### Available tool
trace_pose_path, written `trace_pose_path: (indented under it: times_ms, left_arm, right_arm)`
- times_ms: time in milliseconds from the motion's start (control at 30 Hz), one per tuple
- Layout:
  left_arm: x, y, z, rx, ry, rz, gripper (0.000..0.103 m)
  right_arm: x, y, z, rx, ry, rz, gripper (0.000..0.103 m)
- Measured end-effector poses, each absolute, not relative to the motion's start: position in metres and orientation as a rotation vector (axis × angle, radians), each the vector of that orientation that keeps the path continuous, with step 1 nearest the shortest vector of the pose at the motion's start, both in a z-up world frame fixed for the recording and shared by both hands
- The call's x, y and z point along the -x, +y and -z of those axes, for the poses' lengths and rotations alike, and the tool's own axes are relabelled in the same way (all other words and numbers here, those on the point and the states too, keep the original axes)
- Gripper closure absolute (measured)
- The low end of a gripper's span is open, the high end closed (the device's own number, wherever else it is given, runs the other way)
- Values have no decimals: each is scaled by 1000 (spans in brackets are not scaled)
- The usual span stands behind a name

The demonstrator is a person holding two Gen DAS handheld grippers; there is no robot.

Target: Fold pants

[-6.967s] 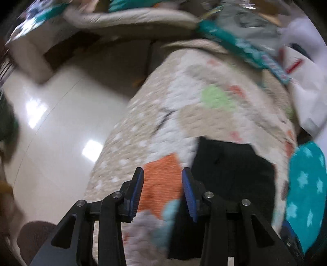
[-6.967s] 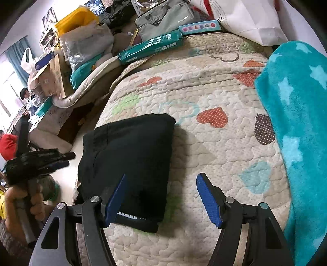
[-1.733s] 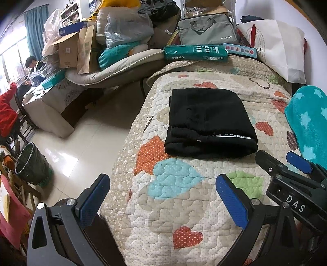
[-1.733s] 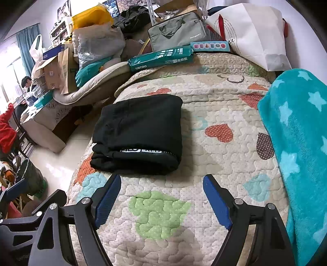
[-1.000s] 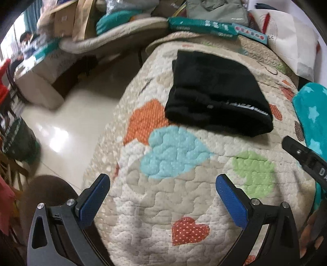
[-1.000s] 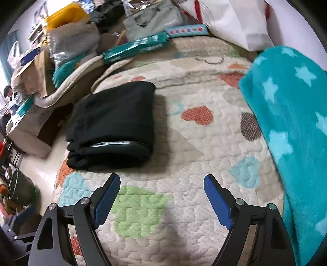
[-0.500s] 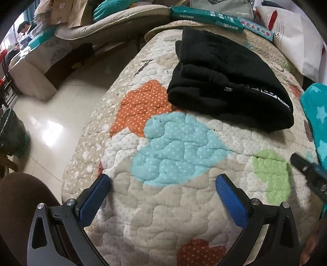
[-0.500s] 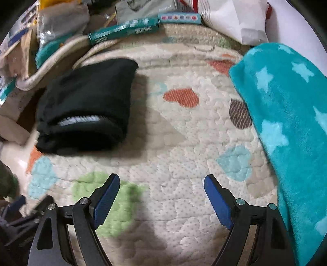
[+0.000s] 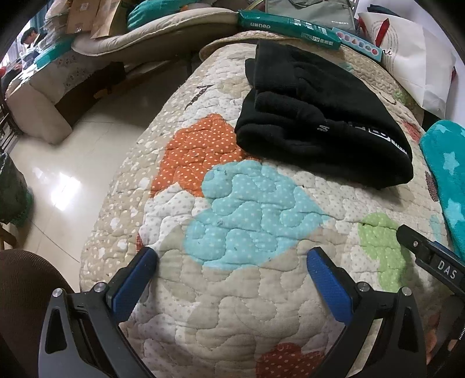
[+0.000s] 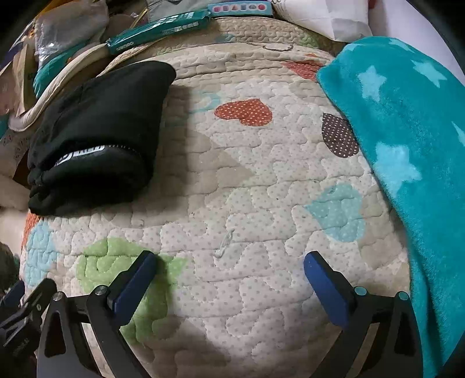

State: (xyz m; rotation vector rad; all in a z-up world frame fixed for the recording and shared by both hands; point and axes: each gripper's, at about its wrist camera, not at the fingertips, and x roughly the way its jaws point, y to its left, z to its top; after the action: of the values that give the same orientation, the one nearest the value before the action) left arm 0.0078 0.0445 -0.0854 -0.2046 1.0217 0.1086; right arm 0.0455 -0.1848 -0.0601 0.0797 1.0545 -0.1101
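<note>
The black pants (image 9: 319, 116) lie folded into a compact rectangle on the heart-patterned quilt (image 9: 255, 209), white lettering on the near fold. They also show in the right wrist view (image 10: 98, 130) at the left. My left gripper (image 9: 231, 261) is open and empty, low over the quilt, well short of the pants. My right gripper (image 10: 229, 263) is open and empty, low over the quilt, to the right of the pants. Part of the right gripper shows at the left wrist view's right edge (image 9: 430, 258).
A teal star blanket (image 10: 407, 139) covers the bed's right side. A green box (image 9: 287, 24), a grey bag (image 9: 308, 11) and a white paper bag (image 9: 407, 52) sit at the bed's far end. The tiled floor (image 9: 87, 162) and a cushioned bench (image 9: 122, 43) lie left.
Both grippers have dropped closer to the quilt and stayed open. The folded pants have not moved on the bed.
</note>
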Motion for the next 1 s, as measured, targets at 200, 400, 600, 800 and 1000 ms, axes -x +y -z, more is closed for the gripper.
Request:
trace_pose_path:
  times_ms: [200, 400, 600, 800, 1000]
  left_arm:
    - [-12, 46, 85, 209, 1050, -103, 0]
    - [-11, 48, 83, 220, 1051, -93, 0]
    - [-8, 56, 75, 245, 1019, -101, 0]
    - [-6, 60, 67, 242, 989, -126, 0]
    - [-5, 58, 65, 223, 982, -128, 0]
  right_arm:
    - [-49, -182, 62, -46, 1072, 107, 0]
    - [-49, -184, 59, -59, 1069, 103, 0]
    - [-45, -187, 41, -82, 981, 120, 0]
    - [-39, -172, 26, -24, 911, 82, 0]
    - [-33, -154, 17, 58, 842, 42, 0]
